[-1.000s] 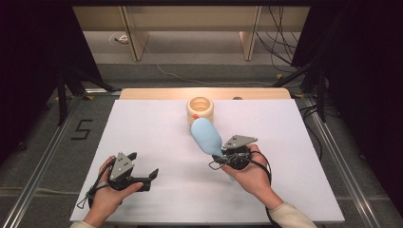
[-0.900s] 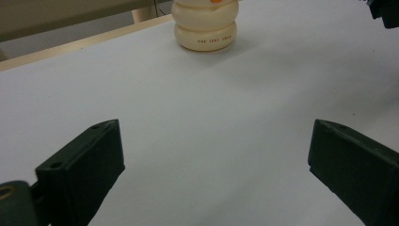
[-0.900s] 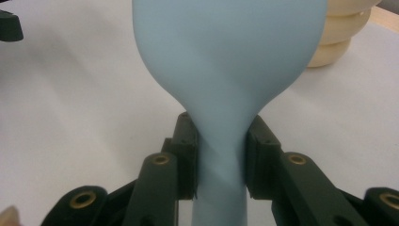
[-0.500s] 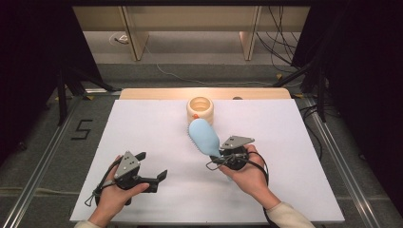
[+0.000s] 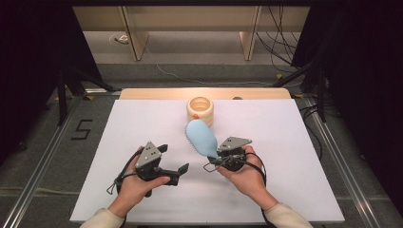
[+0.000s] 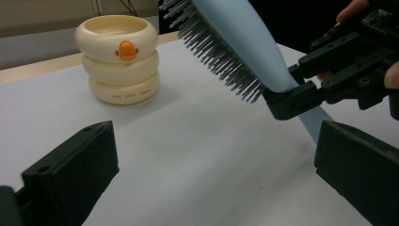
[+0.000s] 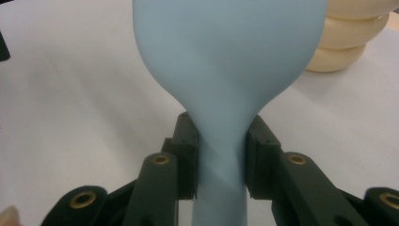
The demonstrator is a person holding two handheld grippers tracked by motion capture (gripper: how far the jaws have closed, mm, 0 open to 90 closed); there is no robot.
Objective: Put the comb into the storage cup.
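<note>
Item 1: pale blue plastic hairbrush with grey bristles point(image 5: 202, 137). I have it held by the handle in my right tongs point(image 5: 215, 161), both pads pinching the narrow neck just below the oval head, as the right gripper view shows point(image 7: 221, 155). The head is lifted off the counter and slants up and away from me, towards the far edge; the bristles face my left side point(image 6: 221, 61).

Item 2: cream ring-stacked plastic cup with an orange duck bill on its front point(image 5: 200, 110). It stands upright on the white counter point(image 5: 304, 142) near the far edge, just beyond the brush head, apart from it.

Item 3: my left tongs point(image 5: 182, 168). They are spread wide, having just been opening, with nothing between the two black jaws. They hover over the near left part of the counter, pointing towards the brush handle.
</note>
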